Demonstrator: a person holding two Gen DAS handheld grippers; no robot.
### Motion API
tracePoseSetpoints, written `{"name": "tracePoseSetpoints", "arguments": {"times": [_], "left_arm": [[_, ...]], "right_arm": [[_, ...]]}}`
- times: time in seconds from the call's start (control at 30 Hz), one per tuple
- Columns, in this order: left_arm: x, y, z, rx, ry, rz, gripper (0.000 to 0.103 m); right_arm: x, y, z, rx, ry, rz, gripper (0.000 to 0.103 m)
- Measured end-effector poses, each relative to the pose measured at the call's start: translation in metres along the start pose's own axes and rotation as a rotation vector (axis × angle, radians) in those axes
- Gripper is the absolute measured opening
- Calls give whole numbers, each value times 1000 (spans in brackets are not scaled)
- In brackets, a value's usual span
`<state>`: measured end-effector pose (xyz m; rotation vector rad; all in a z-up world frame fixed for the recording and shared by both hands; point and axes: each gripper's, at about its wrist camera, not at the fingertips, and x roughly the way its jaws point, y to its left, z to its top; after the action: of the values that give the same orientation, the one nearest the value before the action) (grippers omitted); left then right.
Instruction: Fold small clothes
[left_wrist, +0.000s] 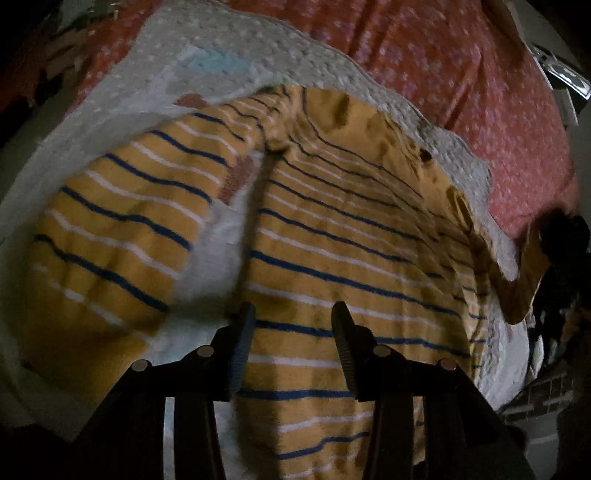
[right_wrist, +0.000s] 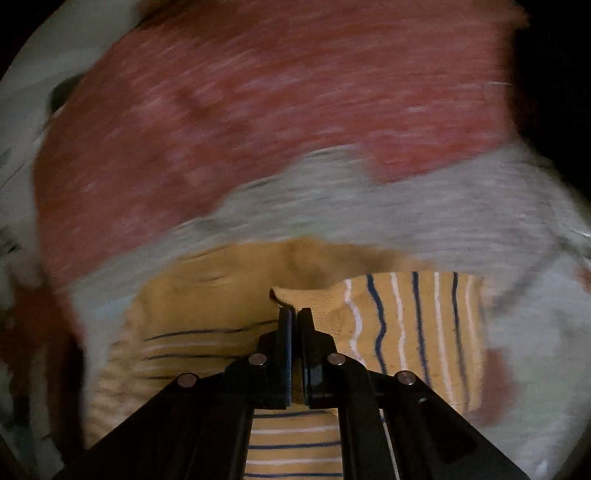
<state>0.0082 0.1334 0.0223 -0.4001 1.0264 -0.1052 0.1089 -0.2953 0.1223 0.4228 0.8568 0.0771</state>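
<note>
Small yellow striped top (left_wrist: 332, 236) lies spread on a white quilted blanket (left_wrist: 229, 55) over a red dotted bedspread (left_wrist: 461, 74), so this is a bed. Left hand-held gripper (left_wrist: 291, 321) hangs just over the lower body of the top, jaws partly open, nothing pinched between them; whether the tips touch the cloth I cannot tell. Right hand-held gripper (right_wrist: 293, 314) is clamped tight on a plain yellow edge of the top, likely a cuff or hem, and has that part lifted and turned over the body, stripes running crosswise to the ones beneath. Looks like a sleeve or side fold in progress. Risks: the pinch is only on the very edge of the knit, so a quick pull could slip it free and drop the flap short; the right view is badly smeared, which suggests speed, and fast dragging could shift the whole top or ruck the blanket under it. With the left jaws not holding anything down, the body may slide along with the fold and land crooked. The other sleeve (left_wrist: 110, 229) lies splayed out to the side, not yet folded. Around: a dark object (left_wrist: 561, 236) at the right edge, unclear what; some shiny thing (left_wrist: 565, 74) top right. Nothing blocks the fold path itself; dim light hides edges.
</note>
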Motion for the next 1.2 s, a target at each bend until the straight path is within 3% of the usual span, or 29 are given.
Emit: {"name": "tracePoseSetpoints", "arguments": {"times": [0.2, 0.33, 0.43, 0.6, 0.67, 0.8, 0.9, 0.97, 1.07, 1.2], "left_arm": [[-26, 23, 10, -60, -84, -7, 47], [-34, 39, 17, -117, -98, -34, 49], [-34, 43, 22, -130, -98, -43, 49], [-31, 41, 25, -113, -94, -44, 49], [-30, 42, 25, -115, -94, -31, 49], [-35, 52, 27, -153, -115, -23, 49], [-53, 75, 28, -236, -188, 19, 49], [-71, 101, 27, -333, -254, 104, 50], [-93, 137, 21, -467, -319, 213, 50], [-106, 163, 15, -558, -345, 261, 50]], "right_arm": [[98, 152, -20, -165, 136, 139, 4], [160, 217, -46, -238, 238, 154, 4], [198, 242, -65, -253, 287, 130, 4], [244, 246, -84, -187, 431, 204, 9], [245, 244, -86, -166, 462, 237, 16], [200, 239, -77, -187, 353, 255, 43], [166, 239, -83, -214, 370, 329, 44], [148, 242, -96, -245, 395, 373, 47], [135, 253, -142, -265, 505, 465, 49], [131, 263, -199, -270, 605, 520, 49]]}}
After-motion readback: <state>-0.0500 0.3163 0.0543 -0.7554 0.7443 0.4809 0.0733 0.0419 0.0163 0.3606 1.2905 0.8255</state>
